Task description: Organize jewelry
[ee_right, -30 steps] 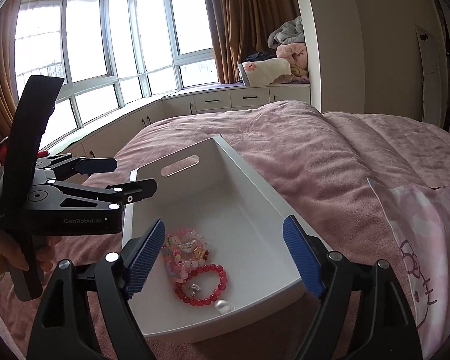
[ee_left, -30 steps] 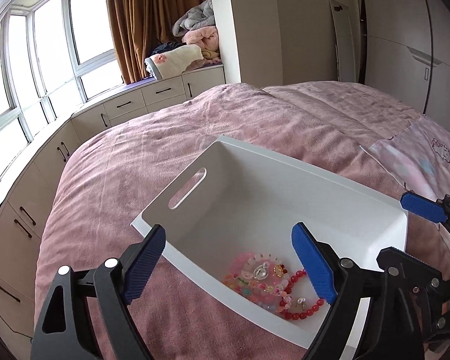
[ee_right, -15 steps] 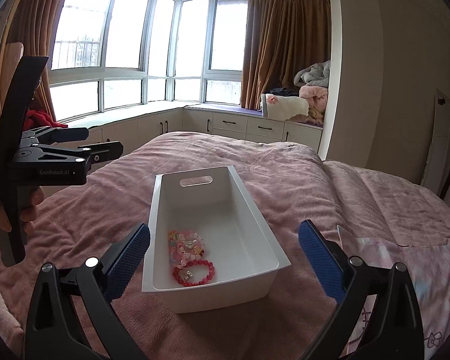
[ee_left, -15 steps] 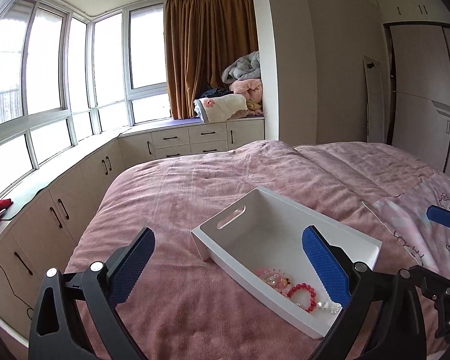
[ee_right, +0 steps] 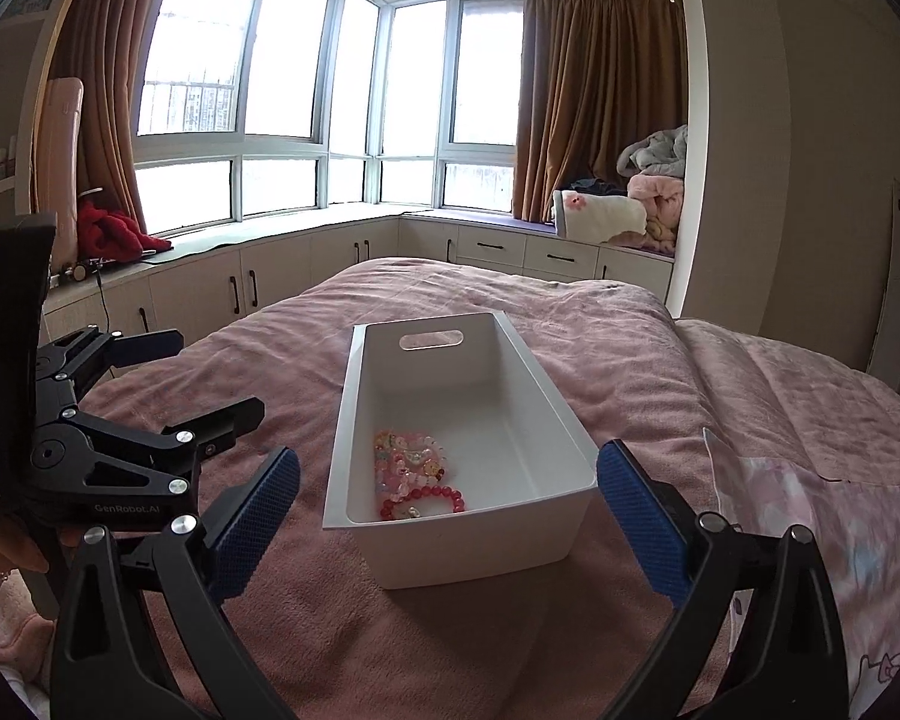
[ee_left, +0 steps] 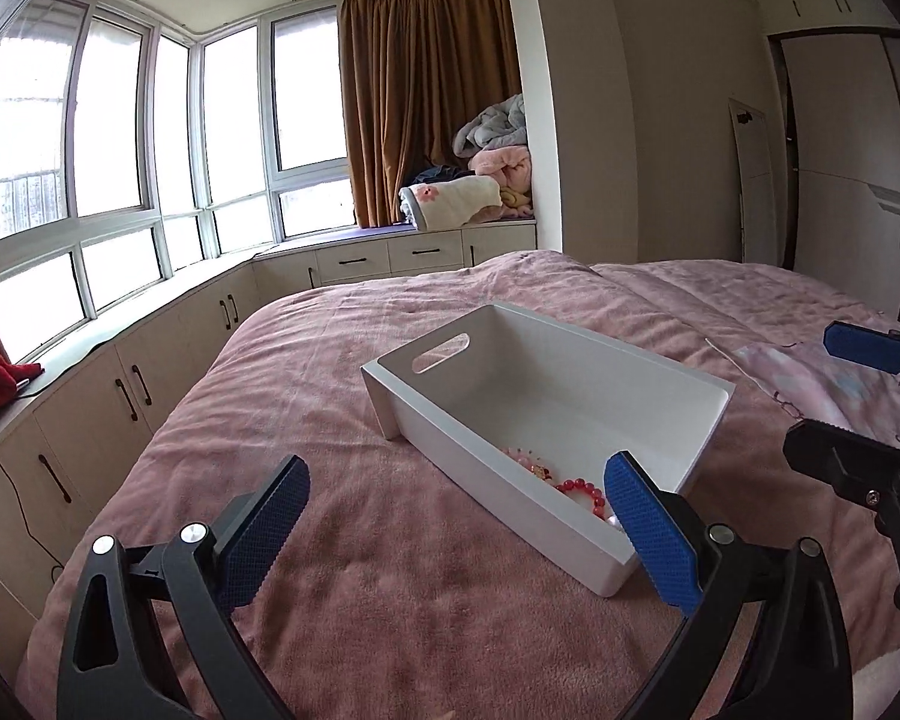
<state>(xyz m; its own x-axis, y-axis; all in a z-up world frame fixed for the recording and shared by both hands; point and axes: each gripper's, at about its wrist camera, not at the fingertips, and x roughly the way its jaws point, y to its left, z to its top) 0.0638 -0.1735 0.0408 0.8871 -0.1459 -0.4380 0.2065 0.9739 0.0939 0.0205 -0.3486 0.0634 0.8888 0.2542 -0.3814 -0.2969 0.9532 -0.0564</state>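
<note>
A white rectangular bin (ee_right: 528, 372) with a handle slot stands on the pink bedspread; it also shows in the left wrist view (ee_left: 708, 426). In its near end lie a red bead bracelet (ee_right: 444, 495) and pastel bead bracelets (ee_right: 405, 450); the red bracelet (ee_left: 582, 489) is partly hidden by the bin wall in the left wrist view. My left gripper (ee_left: 456, 534) is open and empty, back from the bin's left side. My right gripper (ee_right: 450, 516) is open and empty, in front of the bin's near end. Each gripper shows in the other's view: the left gripper (ee_right: 168, 372), the right gripper (ee_left: 858, 408).
The pink bedspread (ee_right: 510, 630) covers the bed. A pink cartoon-print cloth (ee_right: 840, 516) lies to the right of the bin. Cabinets (ee_left: 150, 384) run under the windows, with folded blankets (ee_left: 480, 192) on the window seat. A wardrobe (ee_left: 852, 168) stands at the right.
Both grippers have pulled back and up from the bin, which now looks smaller and farther. Both stay open and empty. The jewelry in the bin has not moved.
</note>
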